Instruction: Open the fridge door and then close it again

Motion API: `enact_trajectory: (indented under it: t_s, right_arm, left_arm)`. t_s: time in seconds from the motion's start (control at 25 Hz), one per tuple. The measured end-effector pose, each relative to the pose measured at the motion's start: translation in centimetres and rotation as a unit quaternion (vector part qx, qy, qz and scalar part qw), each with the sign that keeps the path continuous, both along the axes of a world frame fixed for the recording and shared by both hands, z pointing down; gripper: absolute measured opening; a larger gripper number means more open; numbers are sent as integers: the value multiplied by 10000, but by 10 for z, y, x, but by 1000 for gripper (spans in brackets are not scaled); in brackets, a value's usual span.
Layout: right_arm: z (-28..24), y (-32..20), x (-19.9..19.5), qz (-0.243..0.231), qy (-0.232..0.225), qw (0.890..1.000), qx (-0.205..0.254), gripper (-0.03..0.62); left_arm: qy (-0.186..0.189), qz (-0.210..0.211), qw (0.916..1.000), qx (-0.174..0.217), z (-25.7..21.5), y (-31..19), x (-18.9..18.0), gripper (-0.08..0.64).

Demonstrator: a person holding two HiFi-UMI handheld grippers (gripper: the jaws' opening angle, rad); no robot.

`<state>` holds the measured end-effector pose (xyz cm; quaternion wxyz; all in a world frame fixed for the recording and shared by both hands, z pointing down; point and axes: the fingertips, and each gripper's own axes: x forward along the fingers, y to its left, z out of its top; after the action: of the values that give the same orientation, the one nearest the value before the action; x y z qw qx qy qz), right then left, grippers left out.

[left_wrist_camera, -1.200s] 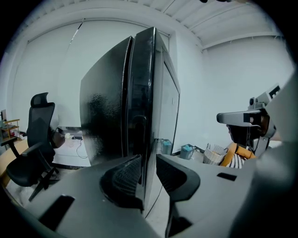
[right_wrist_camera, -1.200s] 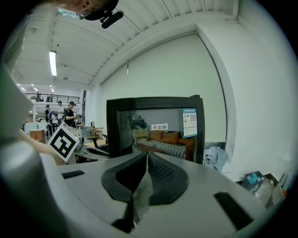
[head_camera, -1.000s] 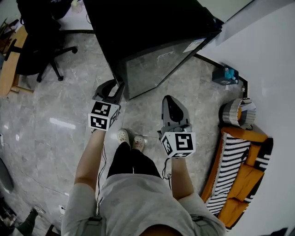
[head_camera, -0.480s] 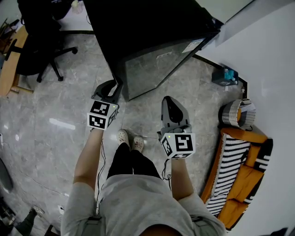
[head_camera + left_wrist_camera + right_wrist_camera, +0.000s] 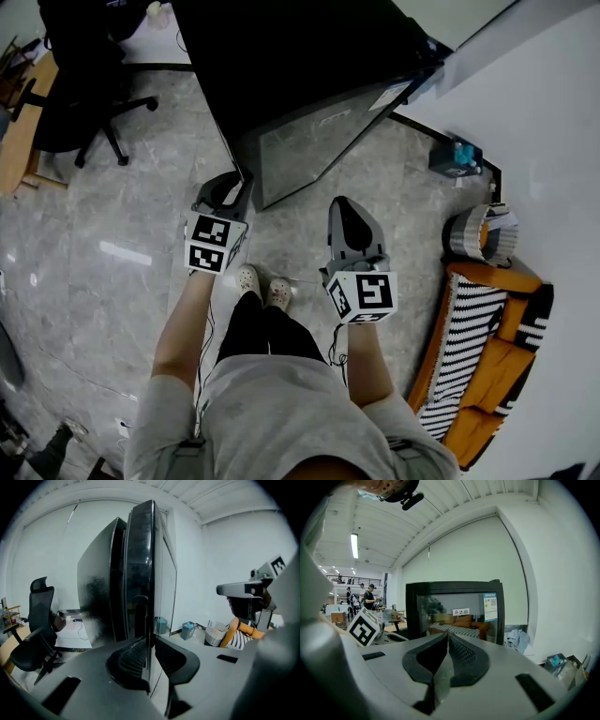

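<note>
Tall black glossy fridge [image 5: 281, 56] stands ahead, its glass-fronted door [image 5: 309, 150] slightly ajar. Left gripper [image 5: 234, 183], jaws pressed together, sits just beside the door's free edge. Right gripper [image 5: 343, 204], jaws also together and empty, faces the door.

Right gripper [image 5: 446, 637]: fingers [image 5: 464, 660] closed, tips touching, nothing between them. Pointed square at the fridge [image 5: 454, 616], black frame, glossy front reflecting an orange sofa with a striped cushion. White label [image 5: 461, 612] mid-panel, bigger printed sticker [image 5: 490, 606] at top right of the panel. Left gripper's marker cube [image 5: 363, 626] at left, just beside the fridge edge. Grey-blue cloth [image 5: 515, 639] right of the fridge, blue box [image 5: 558, 660] on the floor at far right. Strip light [image 5: 354, 545] overhead; people [image 5: 370, 597] stand far off at left.
</note>
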<state>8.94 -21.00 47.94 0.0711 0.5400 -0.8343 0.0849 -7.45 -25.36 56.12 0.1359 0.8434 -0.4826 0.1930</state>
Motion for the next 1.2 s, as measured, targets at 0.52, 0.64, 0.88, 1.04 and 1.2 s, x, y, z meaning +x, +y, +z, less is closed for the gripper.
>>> enact_trajectory:
  t_s: [0.52, 0.64, 0.88, 1.04, 1.2]
  right_arm:
    - [-21, 21, 17, 52, 40, 9997, 225, 26]
    - [-25, 27, 22, 83, 8, 9996, 260, 26]
    - [-34, 36, 31, 106, -38, 9994, 340, 26]
    - [-35, 41, 37, 127, -61, 9993, 350, 26]
    - [-36, 44, 39, 137, -83, 9992, 366, 26]
  left_arm:
    - [7, 262, 9997, 33, 1, 74, 62, 46]
    - [-35, 200, 9998, 16, 1, 82, 71, 45]
    - [-102, 98, 9999, -21, 0, 95, 87, 44]
    - [-124, 96, 9999, -33, 0, 101, 95, 40]
    - [-117, 98, 9999, -55, 0, 103, 99, 35]
